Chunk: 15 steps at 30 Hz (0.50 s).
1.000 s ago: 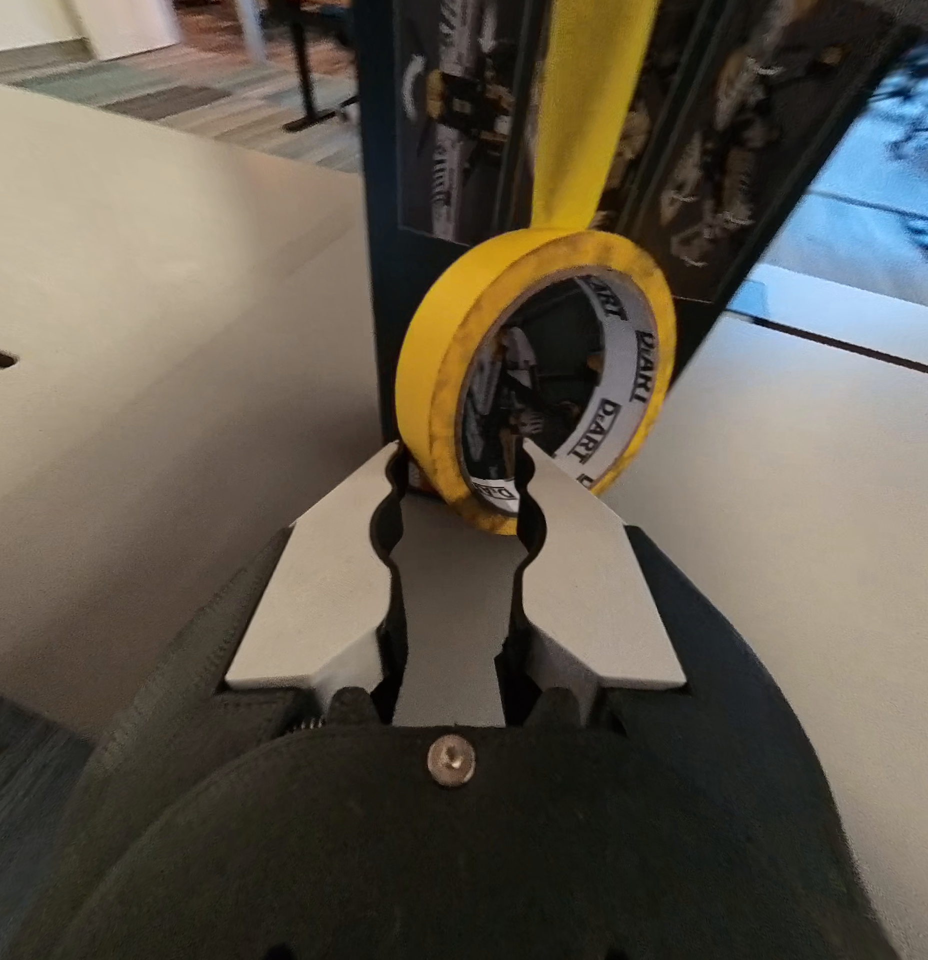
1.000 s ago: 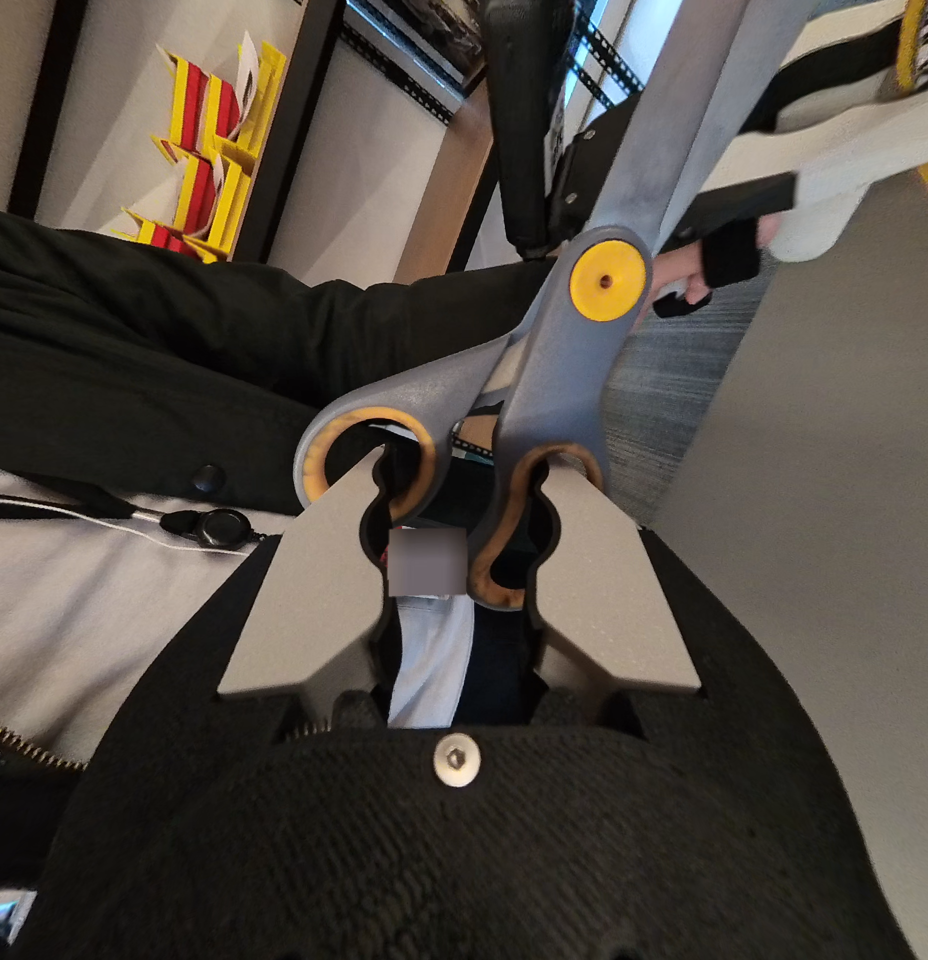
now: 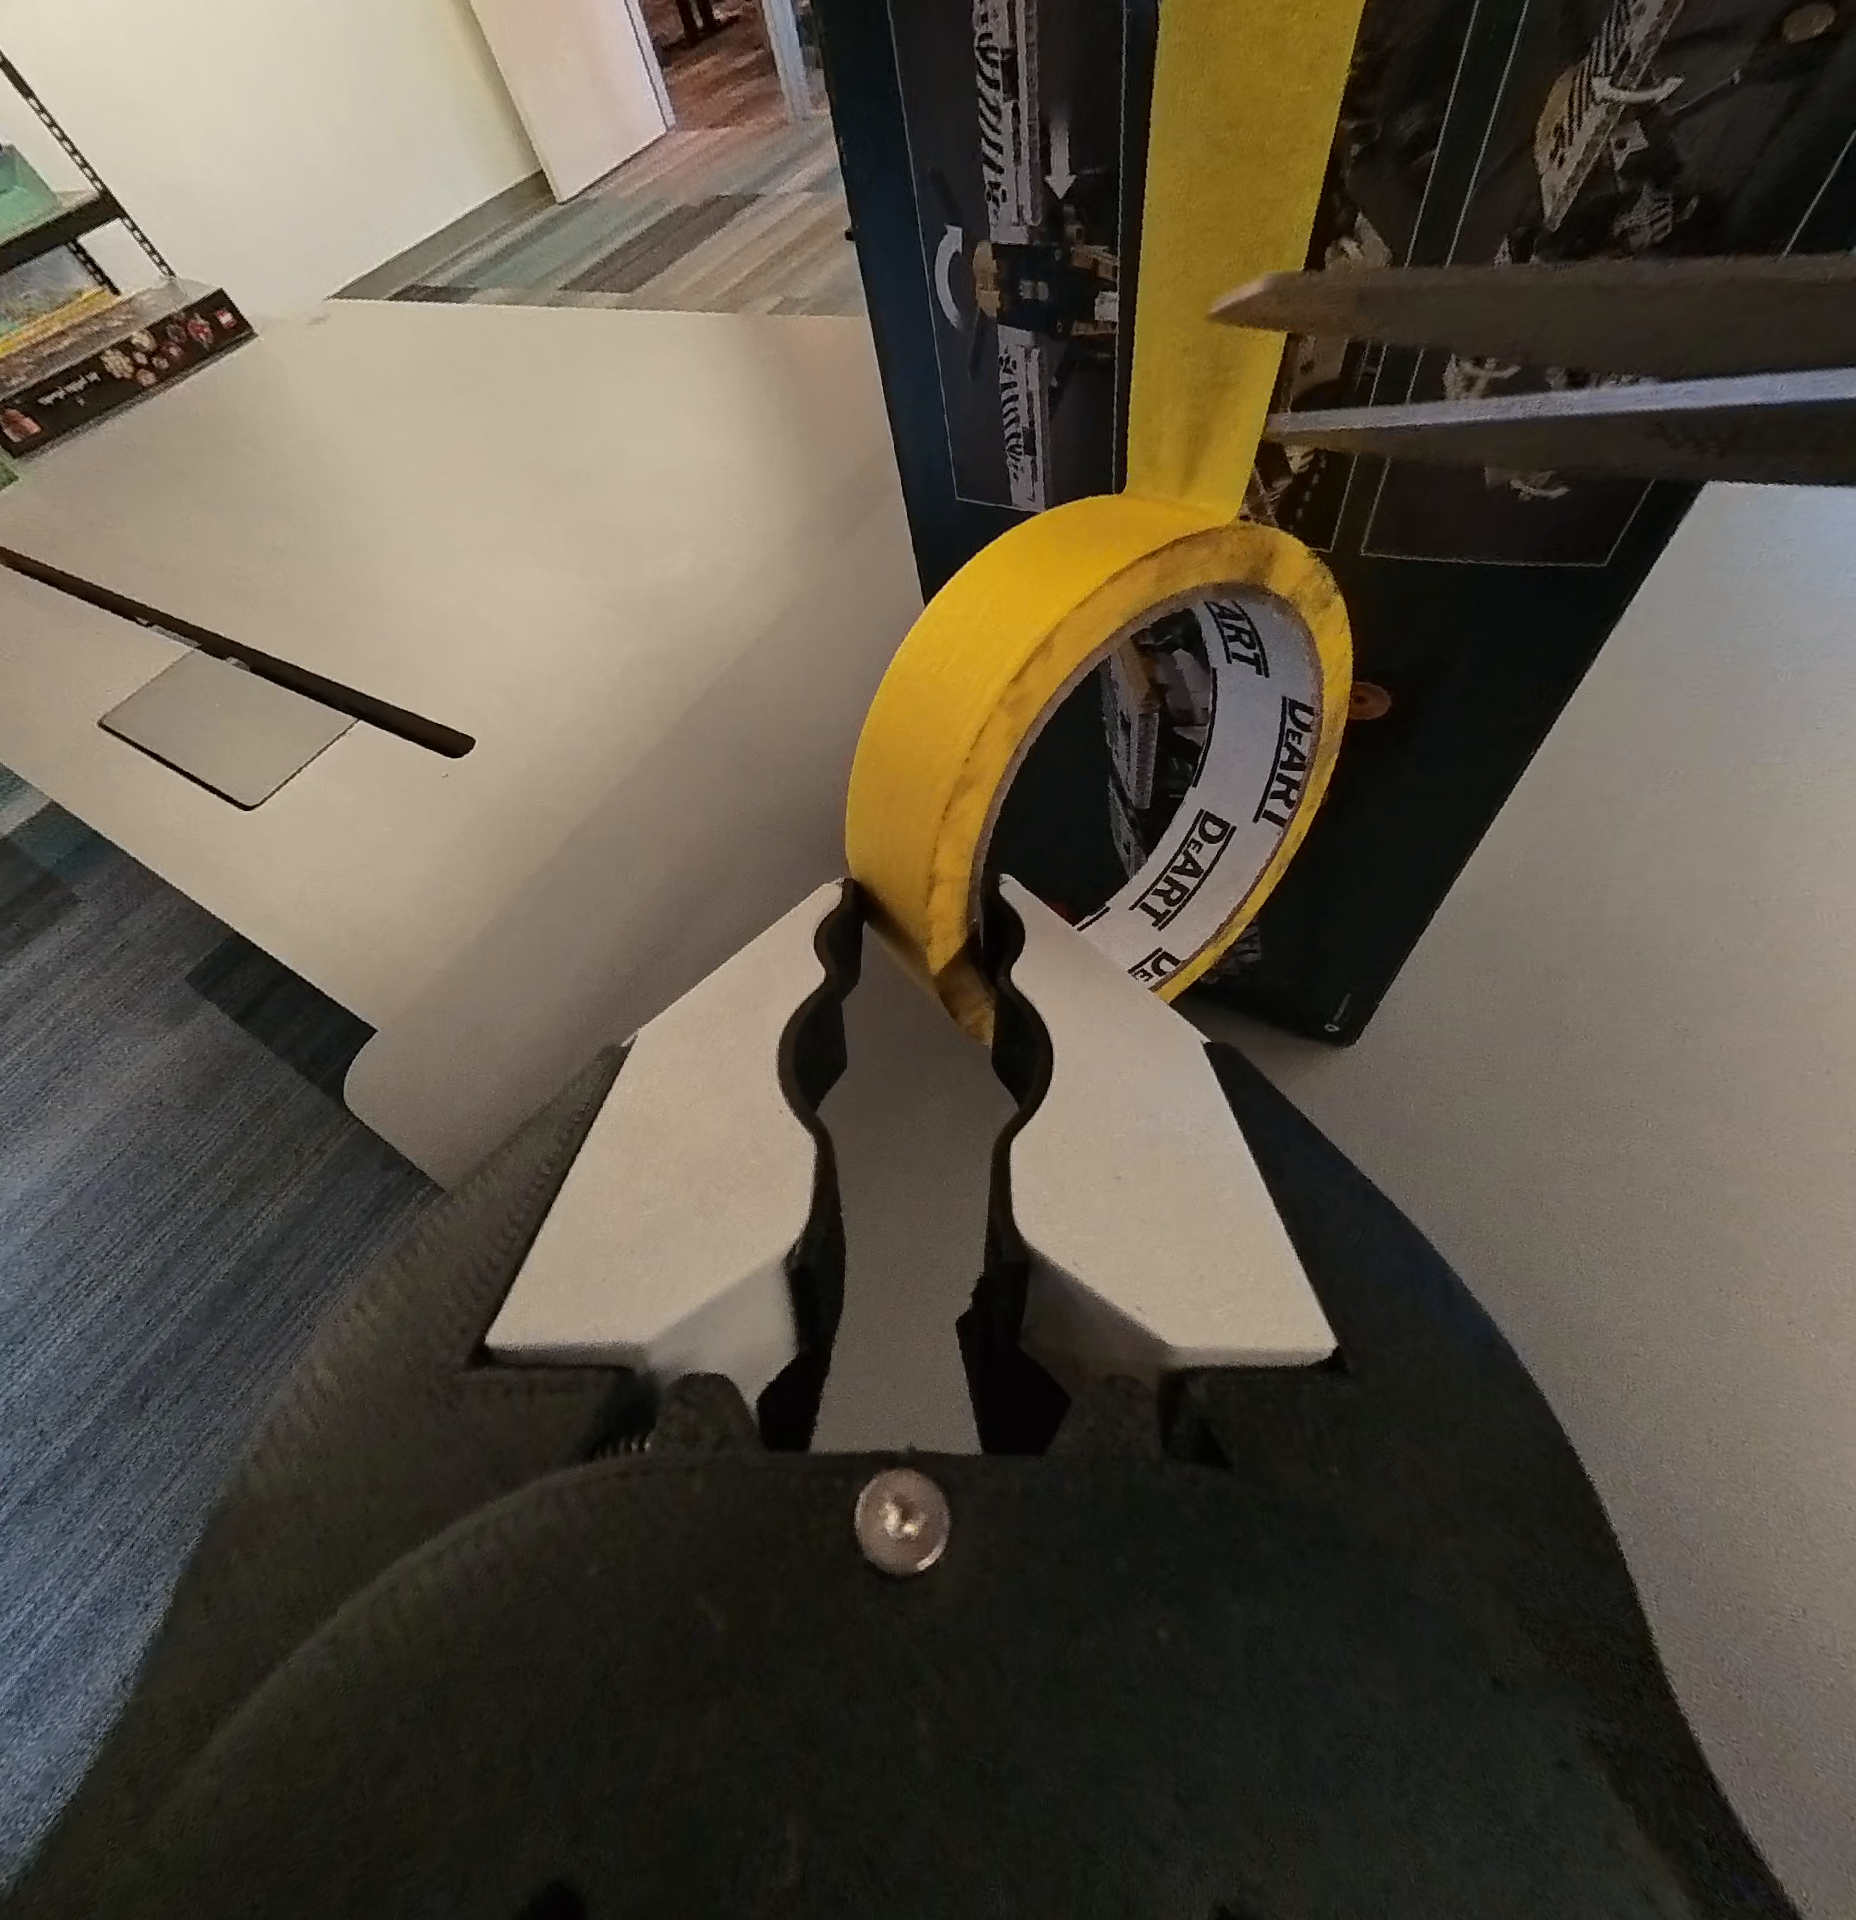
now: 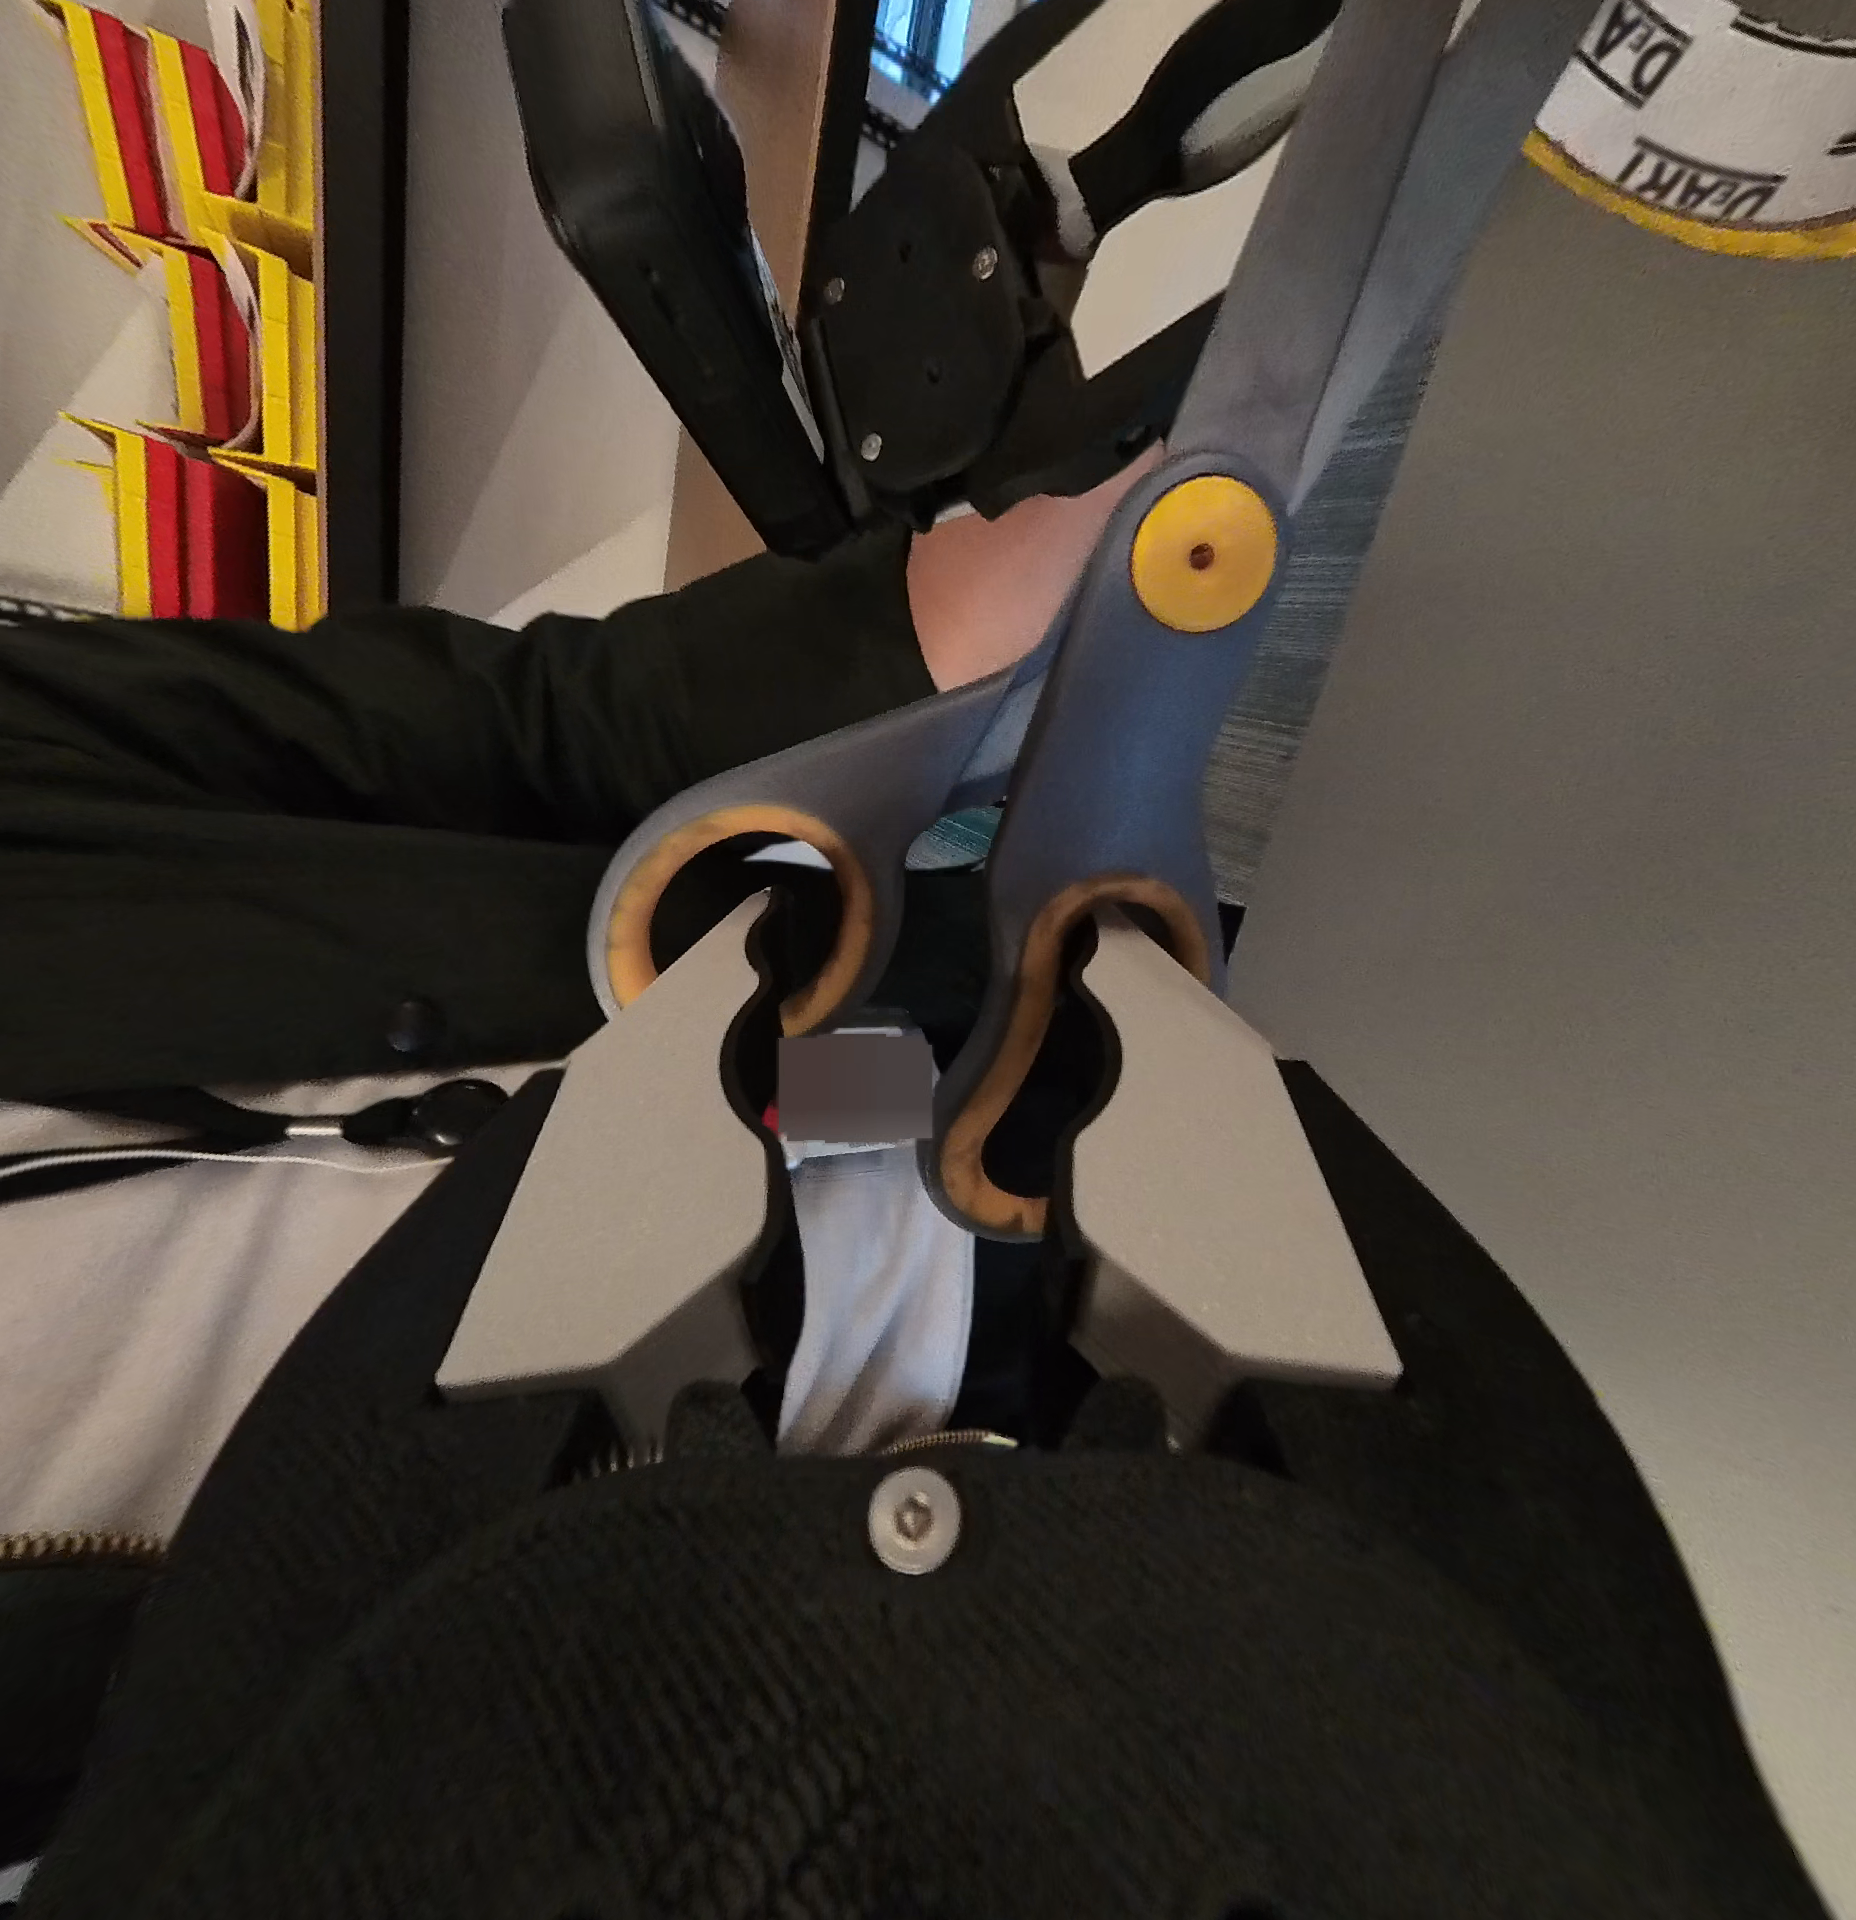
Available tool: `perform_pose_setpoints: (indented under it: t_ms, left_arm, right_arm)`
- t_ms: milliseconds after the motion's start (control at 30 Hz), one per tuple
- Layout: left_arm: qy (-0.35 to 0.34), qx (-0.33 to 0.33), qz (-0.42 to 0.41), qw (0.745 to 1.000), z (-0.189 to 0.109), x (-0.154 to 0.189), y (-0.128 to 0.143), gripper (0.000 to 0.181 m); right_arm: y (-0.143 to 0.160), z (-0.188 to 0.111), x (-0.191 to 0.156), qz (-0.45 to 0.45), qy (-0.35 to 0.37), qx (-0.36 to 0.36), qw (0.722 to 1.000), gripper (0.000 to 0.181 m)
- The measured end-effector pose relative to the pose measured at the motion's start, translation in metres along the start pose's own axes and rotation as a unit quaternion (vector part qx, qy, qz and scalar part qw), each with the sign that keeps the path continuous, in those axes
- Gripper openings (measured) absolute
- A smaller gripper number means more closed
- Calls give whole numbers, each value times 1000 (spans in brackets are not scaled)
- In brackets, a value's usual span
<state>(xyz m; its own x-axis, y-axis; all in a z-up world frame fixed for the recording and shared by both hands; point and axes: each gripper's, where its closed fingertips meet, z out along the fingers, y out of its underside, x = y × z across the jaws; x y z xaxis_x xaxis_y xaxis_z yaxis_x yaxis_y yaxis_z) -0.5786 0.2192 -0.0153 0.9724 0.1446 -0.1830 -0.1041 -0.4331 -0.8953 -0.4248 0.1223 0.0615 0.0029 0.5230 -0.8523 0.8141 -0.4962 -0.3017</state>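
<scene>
My left gripper is shut on the lower rim of a yellow masking tape roll and holds it on edge just above the pale table. A yellow strip runs from the roll up the front of a tall dark printed box. My right gripper has one finger through each yellow-lined handle loop of grey scissors and carries them. The scissor blades are slightly parted, with their tips at the strip's right edge. The roll's white core shows at the top right of the right wrist view.
A long slot and a grey hatch are set in the table at left, with carpet beyond its edge. A flat dark box lies on a shelf. A person's dark sleeve and yellow-red boxes are behind the scissors. The tips of one gripper are about 20 cm away from the tips of the other.
The scissor blades have come into the left wrist view from the right and reached the tape strip. The left gripper still holds the roll, and its view has swung to show more table and floor.
</scene>
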Motion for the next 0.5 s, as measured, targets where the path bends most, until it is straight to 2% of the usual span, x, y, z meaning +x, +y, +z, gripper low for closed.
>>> perform_pose_setpoints:
  t_ms: [200,367,500]
  left_arm:
    - [-4,0,-3,1000,0,-1,-1,21]
    - [-5,-2,-2,1000,0,-2,-2,20]
    - [-7,-2,6,1000,0,-2,-4,20]
  right_arm:
    - [-7,0,-4,26,-26,2,999,49]
    - [-9,-3,-9,38,-65,35,997,49]
    - [-8,-6,6,31,-32,39,998,48]
